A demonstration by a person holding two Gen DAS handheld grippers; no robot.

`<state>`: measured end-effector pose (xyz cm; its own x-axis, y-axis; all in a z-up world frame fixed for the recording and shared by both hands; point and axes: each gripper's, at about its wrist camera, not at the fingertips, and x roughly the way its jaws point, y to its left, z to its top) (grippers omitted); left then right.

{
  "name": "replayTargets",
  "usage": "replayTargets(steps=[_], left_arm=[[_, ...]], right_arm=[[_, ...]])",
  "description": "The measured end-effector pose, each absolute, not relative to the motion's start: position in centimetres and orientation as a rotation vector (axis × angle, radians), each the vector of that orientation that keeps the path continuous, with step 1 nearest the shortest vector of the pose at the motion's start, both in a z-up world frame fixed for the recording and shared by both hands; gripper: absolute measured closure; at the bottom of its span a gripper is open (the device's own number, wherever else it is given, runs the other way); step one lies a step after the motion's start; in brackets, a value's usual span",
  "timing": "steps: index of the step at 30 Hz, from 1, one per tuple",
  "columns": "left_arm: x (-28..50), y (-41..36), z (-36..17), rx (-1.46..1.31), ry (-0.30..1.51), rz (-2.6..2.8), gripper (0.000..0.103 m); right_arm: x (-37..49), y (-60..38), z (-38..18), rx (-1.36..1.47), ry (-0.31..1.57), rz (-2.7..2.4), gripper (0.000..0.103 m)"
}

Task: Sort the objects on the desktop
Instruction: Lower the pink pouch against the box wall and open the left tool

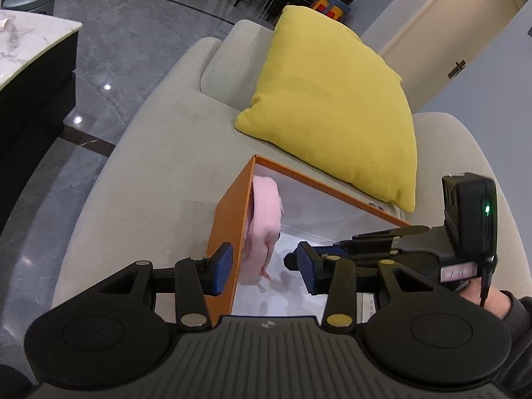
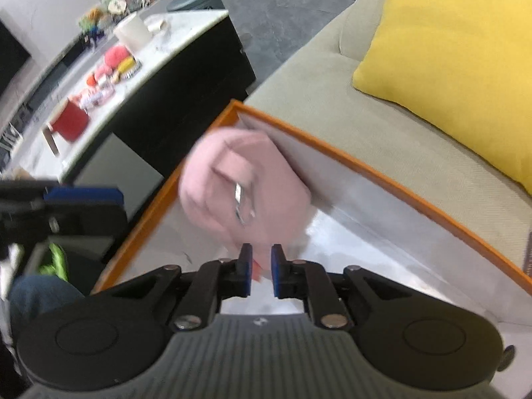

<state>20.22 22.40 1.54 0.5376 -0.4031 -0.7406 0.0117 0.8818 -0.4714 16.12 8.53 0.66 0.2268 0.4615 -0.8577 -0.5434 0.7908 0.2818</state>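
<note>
An orange box with a white inside rests on the grey sofa. A pink soft pouch with a metal ring lies inside it against the left wall; it also shows in the right wrist view, blurred. My left gripper is open and straddles the box's left wall, one finger outside and one inside. My right gripper is over the box just behind the pouch, jaws narrowly apart with a small red bit between them; it also shows in the left wrist view.
A yellow cushion leans on the sofa behind the box. A marble-topped table to the left carries a red cup, a paper roll and several small items. Grey tiled floor lies between.
</note>
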Motion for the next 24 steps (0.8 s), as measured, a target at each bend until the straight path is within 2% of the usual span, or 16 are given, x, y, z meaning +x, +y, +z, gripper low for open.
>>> replayTargets(steps=[5,10,24], left_arm=[[20.6,21.9,0.3,-0.442,1.014,-0.259,0.055],[20.4,21.8,-0.1,-0.428,1.017,-0.253,0.057],[20.7,21.5,0.1,-0.398,1.009,-0.247,0.059]], right_arm=[[15.8,8.5,-1.6,-0.184,1.139,0.641,0.089],[16.5,9.3,-3.0,-0.168,1.146,0.634,0.089],[17.8,10.2,-2.6,-0.18,1.096,0.616,0.089]])
